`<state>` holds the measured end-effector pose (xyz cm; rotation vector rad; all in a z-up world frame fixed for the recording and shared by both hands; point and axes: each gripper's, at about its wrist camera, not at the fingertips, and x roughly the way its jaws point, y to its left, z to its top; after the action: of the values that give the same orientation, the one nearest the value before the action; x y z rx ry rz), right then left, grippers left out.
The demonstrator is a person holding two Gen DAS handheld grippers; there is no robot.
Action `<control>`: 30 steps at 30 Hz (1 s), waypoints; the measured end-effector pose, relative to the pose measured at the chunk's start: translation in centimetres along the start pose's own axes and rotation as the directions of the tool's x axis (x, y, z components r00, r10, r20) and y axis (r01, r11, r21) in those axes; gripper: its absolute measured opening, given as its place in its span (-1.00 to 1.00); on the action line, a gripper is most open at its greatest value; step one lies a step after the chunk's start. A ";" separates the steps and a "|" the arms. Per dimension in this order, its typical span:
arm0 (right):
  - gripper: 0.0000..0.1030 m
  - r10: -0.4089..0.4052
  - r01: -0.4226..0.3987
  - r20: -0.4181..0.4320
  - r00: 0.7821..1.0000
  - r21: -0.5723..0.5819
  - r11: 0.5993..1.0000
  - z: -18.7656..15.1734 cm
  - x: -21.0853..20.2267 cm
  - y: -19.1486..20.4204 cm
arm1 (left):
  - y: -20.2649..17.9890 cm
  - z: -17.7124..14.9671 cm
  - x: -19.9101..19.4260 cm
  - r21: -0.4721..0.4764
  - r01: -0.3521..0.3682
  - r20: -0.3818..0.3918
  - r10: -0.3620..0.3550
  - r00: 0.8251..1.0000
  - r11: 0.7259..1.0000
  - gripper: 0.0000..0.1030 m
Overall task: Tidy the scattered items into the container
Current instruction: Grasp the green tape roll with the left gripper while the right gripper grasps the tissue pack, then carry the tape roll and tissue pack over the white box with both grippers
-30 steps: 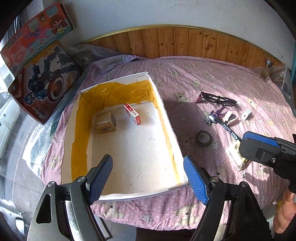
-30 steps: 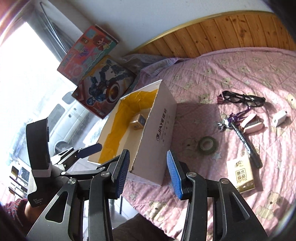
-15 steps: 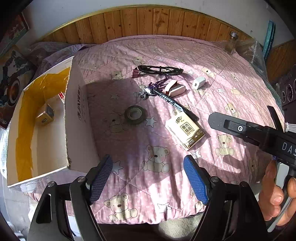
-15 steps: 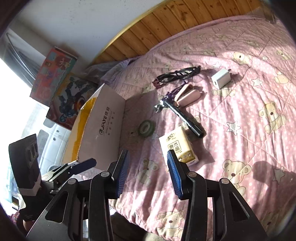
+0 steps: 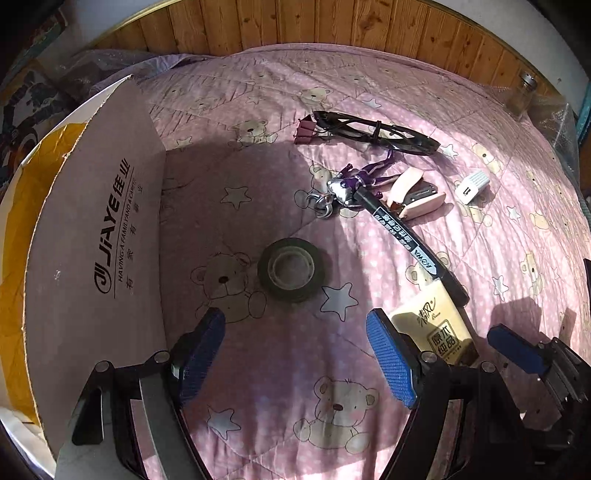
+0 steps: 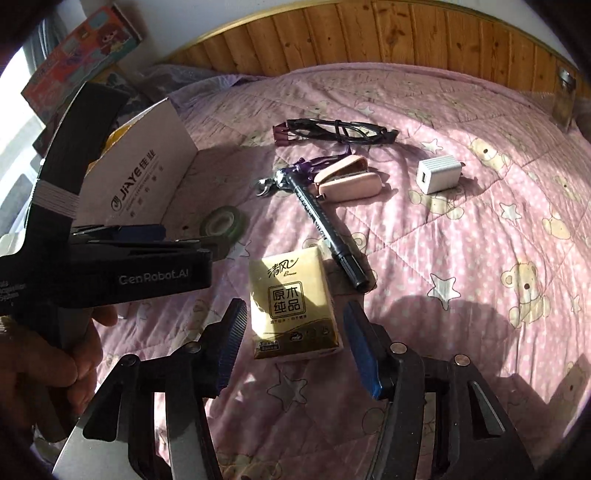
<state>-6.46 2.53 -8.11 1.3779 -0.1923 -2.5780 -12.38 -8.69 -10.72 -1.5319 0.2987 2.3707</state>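
A cardboard box [image 5: 92,240] with a yellow lining stands at the left of the pink bear-print quilt. On the quilt lie a dark tape roll [image 5: 291,269], a black marker [image 5: 406,247], a purple keyring [image 5: 347,184], a pink stapler [image 5: 413,195], a white charger [image 5: 472,182], black glasses [image 5: 373,129] and a pink binder clip [image 5: 304,129]. My left gripper [image 5: 295,321] hangs open just short of the tape roll. My right gripper [image 6: 294,314] is open and low, its pads either side of a gold tissue pack [image 6: 291,299] with a small gap each side.
A glass jar [image 5: 522,92] stands at the far right by the wooden headboard [image 5: 332,26]. Toy boxes [image 6: 81,48] lean against the wall behind the cardboard box. A hand [image 6: 55,362] holds the left gripper's handle close beside the right gripper. The quilt's near edge is just below both grippers.
Both grippers swung right from the box and came down close to the quilt. The right gripper opened wider and now straddles the tissue pack; the left now faces the tape roll.
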 end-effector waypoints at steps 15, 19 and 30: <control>0.03 0.002 -0.002 -0.030 1.000 0.002 1.000 0.0 2.7 -0.5 | 1.7 1.6 4.0 -0.010 0.022 0.043 -0.022 0.999 1.000 0.41; 0.02 0.042 -0.041 -0.019 0.999 0.053 0.998 0.0 2.1 -1.1 | 1.5 1.5 3.3 0.008 0.027 0.056 -0.028 0.998 1.000 -0.04; 0.02 0.149 -0.151 0.028 0.988 0.270 0.951 0.5 -0.2 -4.6 | 3.1 1.0 0.9 -0.105 0.110 0.051 -0.105 0.993 0.988 -0.05</control>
<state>-7.35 7.02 -8.67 1.3785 -0.6494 -2.5000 -14.70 -11.08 -11.14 -1.4984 0.0768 2.3671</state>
